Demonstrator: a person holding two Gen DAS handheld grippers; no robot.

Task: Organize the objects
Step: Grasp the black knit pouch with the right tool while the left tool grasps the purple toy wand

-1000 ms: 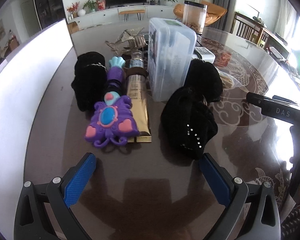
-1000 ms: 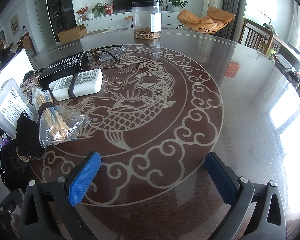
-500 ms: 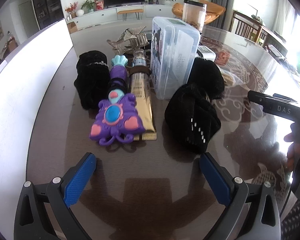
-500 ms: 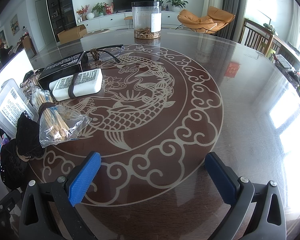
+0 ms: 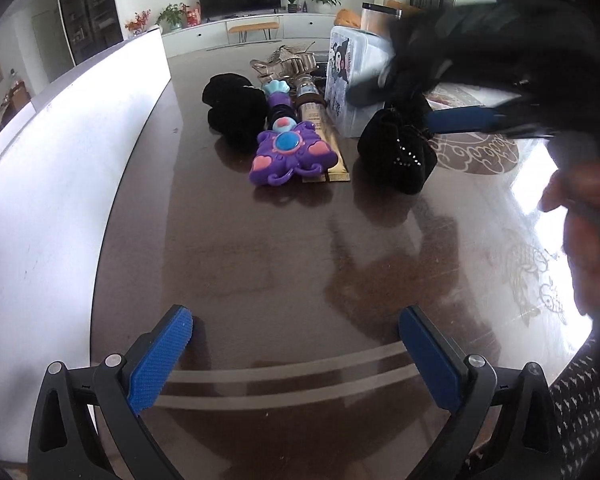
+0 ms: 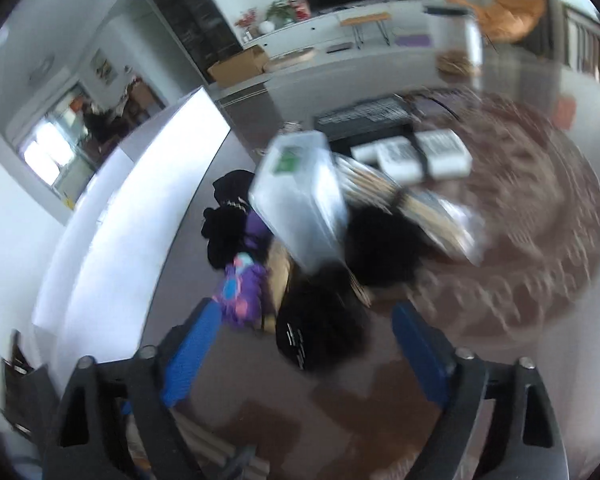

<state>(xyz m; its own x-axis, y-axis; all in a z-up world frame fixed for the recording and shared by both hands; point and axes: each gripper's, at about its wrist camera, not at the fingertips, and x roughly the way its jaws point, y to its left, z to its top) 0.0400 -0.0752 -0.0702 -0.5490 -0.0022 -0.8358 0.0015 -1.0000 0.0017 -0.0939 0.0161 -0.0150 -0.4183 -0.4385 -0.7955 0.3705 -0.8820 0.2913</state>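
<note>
A studded black pouch (image 5: 396, 156) lies on the dark table beside a purple toy wand (image 5: 290, 152), a gold tube (image 5: 324, 136), a second black pouch (image 5: 236, 108) and a clear lidded box (image 5: 352, 80). My left gripper (image 5: 296, 344) is open and empty, well short of this pile. The right wrist view is blurred. My right gripper (image 6: 306, 344) hovers at the studded pouch (image 6: 320, 328), which sits just ahead between its blue pads. Its jaws are closing and do not press on the pouch. In the left wrist view one of its blue fingers (image 5: 460, 118) reaches over the pile.
A white board (image 5: 60, 160) stands along the table's left side. Behind the box (image 6: 300, 200) lie a bag of sticks (image 6: 420, 208), a banded white pack (image 6: 416, 156), a black carton (image 6: 364, 116) and a tall jar (image 6: 456, 48). A hand (image 5: 588, 220) fills the right edge.
My right gripper swung left from the fish pattern to the pile and its jaws narrowed. The left gripper drew back, so the pile looks farther away. The right tool now looms over the pile.
</note>
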